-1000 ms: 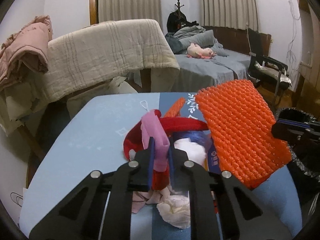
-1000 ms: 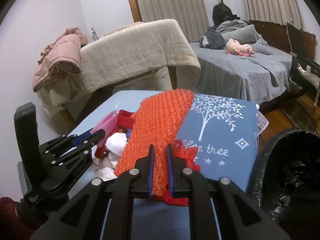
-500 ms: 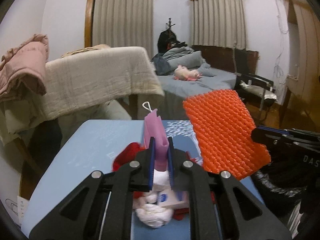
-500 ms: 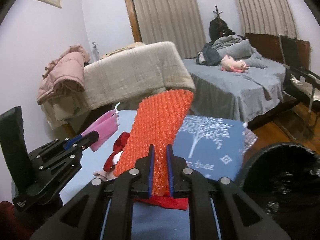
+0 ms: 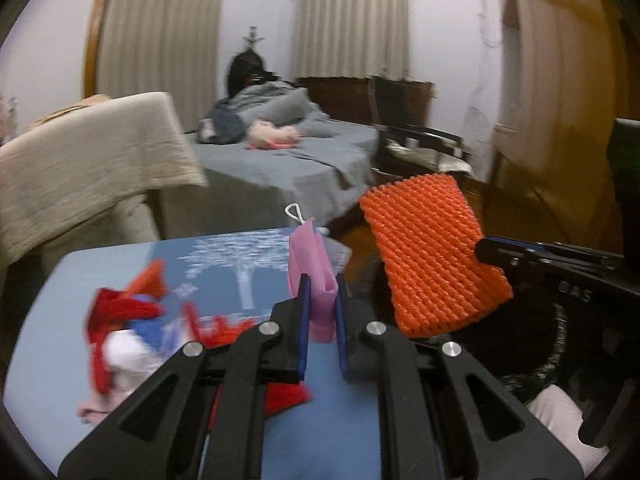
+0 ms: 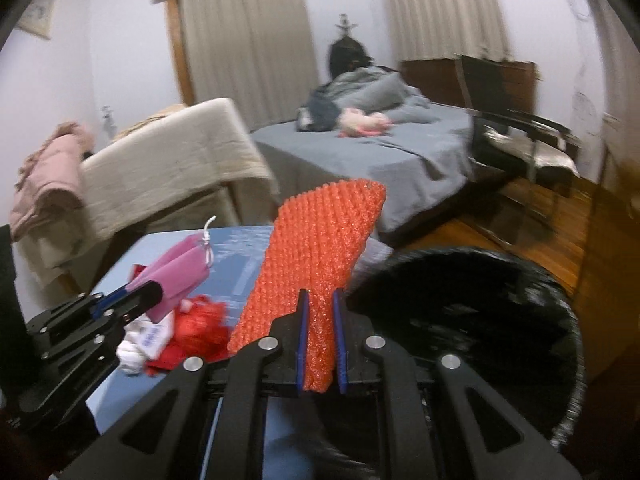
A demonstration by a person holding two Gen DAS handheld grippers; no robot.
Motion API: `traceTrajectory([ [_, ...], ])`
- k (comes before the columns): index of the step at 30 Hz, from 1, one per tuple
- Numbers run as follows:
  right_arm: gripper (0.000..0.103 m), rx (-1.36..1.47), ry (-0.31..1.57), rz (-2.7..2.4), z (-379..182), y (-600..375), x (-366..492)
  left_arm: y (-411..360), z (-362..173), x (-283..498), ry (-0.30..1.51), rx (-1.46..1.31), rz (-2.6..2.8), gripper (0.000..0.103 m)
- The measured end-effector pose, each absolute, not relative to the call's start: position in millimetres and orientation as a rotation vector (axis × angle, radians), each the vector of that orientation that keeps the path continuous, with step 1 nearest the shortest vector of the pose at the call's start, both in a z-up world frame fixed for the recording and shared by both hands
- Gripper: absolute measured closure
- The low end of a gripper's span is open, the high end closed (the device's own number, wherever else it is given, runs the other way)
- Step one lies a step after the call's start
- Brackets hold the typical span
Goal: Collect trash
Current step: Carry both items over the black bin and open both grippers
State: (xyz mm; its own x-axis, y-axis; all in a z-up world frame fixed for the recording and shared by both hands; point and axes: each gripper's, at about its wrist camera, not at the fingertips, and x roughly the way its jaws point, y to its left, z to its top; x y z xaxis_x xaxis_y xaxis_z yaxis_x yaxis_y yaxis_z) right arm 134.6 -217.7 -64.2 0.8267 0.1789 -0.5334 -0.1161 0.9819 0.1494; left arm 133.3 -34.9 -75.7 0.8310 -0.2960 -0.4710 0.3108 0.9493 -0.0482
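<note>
As both grippers swing right, away from the blue table, the black-lined trash bin, a second ago only at the frame's edge, now fills the right wrist view. The right gripper, clamped on the orange foam net, has carried it level with the bin's rim, while the left gripper, clamped on a pink pouch, trails over the table's corner. Red and white scraps remain on the table, so the collecting looks far from over.
</note>
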Motion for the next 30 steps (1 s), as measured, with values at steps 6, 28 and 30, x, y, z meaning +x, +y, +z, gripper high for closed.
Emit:
traceTrajectory([
  [6,0.091,0.132,0.601,0.026,-80,-266,130,-96,-90,145,0.514,0.049,-0.446,0.092],
  [28,0.006,0.129,0.54,-0.089,-81,-285,116,-71,-101,154,0.526,0.048,-0.328,0.012],
  [30,0.006,0.125,0.521,-0.062,-76,-272,118,-51,-99,149,0.526,0.044,-0.275,0.011],
])
